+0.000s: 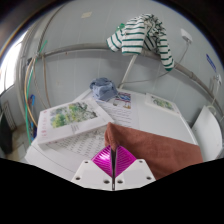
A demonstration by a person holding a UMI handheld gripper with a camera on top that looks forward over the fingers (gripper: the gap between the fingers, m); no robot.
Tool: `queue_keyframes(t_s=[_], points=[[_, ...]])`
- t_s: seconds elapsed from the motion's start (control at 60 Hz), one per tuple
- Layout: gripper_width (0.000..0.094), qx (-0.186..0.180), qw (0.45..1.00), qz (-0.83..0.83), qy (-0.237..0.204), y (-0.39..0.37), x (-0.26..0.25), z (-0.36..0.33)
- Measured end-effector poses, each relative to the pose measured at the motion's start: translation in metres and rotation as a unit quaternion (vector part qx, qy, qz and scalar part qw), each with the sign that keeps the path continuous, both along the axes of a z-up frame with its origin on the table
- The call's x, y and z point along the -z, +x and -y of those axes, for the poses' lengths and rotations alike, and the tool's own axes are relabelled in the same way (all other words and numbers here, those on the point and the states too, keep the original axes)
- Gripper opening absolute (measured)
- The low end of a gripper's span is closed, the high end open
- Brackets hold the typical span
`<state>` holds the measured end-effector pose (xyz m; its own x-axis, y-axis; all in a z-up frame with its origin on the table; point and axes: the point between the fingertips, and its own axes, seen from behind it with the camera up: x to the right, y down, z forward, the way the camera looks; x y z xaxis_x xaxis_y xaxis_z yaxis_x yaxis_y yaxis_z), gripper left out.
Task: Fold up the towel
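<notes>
Gripper view: the gripper (114, 160) has its two fingers drawn together, the magenta pads (106, 157) nearly meeting, and they appear clamped on an edge of the brown towel (145, 150). The towel spreads away from the fingers to one side and a little ahead, lying on the white table (165, 115). How much cloth sits between the pads is hidden, so the grip may be only a thin pinch.

Taking the towel as the landmark: just beyond its far edge lie open booklets or magazines (75, 117) with printed pictures, and beyond those a small blue heap (102, 86) that I cannot identify. Well behind the towel a green-and-white striped garment (140, 37) hangs from a stand above the table. Thin cables (35, 75) run down the wall off to the side of the booklets.

The likely risks, as I judge them: a shallow pinch could let the cloth slip out when it is lifted; pulling low across the table could drag the towel into the booklets and push them along; and if the fingers caught only one layer, the fold would come out crooked or bunched rather than edge to edge.
</notes>
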<state>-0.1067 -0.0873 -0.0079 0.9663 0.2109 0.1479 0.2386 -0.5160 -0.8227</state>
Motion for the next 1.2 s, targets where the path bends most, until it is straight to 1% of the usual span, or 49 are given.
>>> queue_keyframes(t_s=[0.05,0.083,0.117,0.15,0.2,0.25,0.3,0.367,0.45,0.517,0.617,0.683,0.783,0.8,0.817,0.867,0.967,1.0,1.033,1.067,1.2], points=[[0.0011,-0.011,0.999,-0.038,0.007,-0.003,-0.018,0.001],[0.0011,-0.013,0.998,-0.048,0.038,0.005,-0.045,-0.003],[0.0011,-0.007,0.996,-0.043,0.073,0.023,-0.07,-0.005],[0.0011,-0.004,0.995,-0.043,0.092,0.039,-0.087,-0.005],[0.0011,-0.001,0.993,-0.062,0.102,0.063,-0.109,-0.003],[0.0012,0.017,0.991,-0.078,0.107,0.099,-0.124,-0.002],[0.0013,0.036,0.991,-0.082,0.101,0.137,-0.127,0.0],[0.0014,0.067,0.991,-0.087,0.08,0.186,-0.117,0.004],[0.0014,0.101,0.99,-0.079,0.056,0.24,-0.086,0.003],[0.0017,0.122,0.99,-0.06,0.029,0.269,-0.059,0.011],[0.0025,0.138,0.989,-0.049,-0.011,0.29,-0.017,0.012],[0.0033,0.136,0.99,-0.038,0.004,0.293,-0.016,0.008],[0.0047,0.145,0.989,-0.022,-0.002,0.293,-0.018,0.01],[0.0073,0.147,0.989,-0.02,-0.003,0.293,-0.019,0.011],[0.0146,0.15,0.989,-0.019,-0.003,0.293,-0.021,0.012],[0.0293,0.157,0.987,-0.018,0.004,0.294,-0.03,0.015],[0.086,0.168,0.985,-0.018,0.016,0.296,-0.054,0.032],[0.0811,0.171,0.985,-0.019,0.017,0.294,-0.062,0.041],[0.082,0.176,0.984,-0.02,0.021,0.293,-0.069,0.05],[0.0855,0.182,0.983,-0.02,0.026,0.291,-0.078,0.061],[0.0848,0.193,0.98,-0.028,0.034,0.272,-0.1,0.111]])
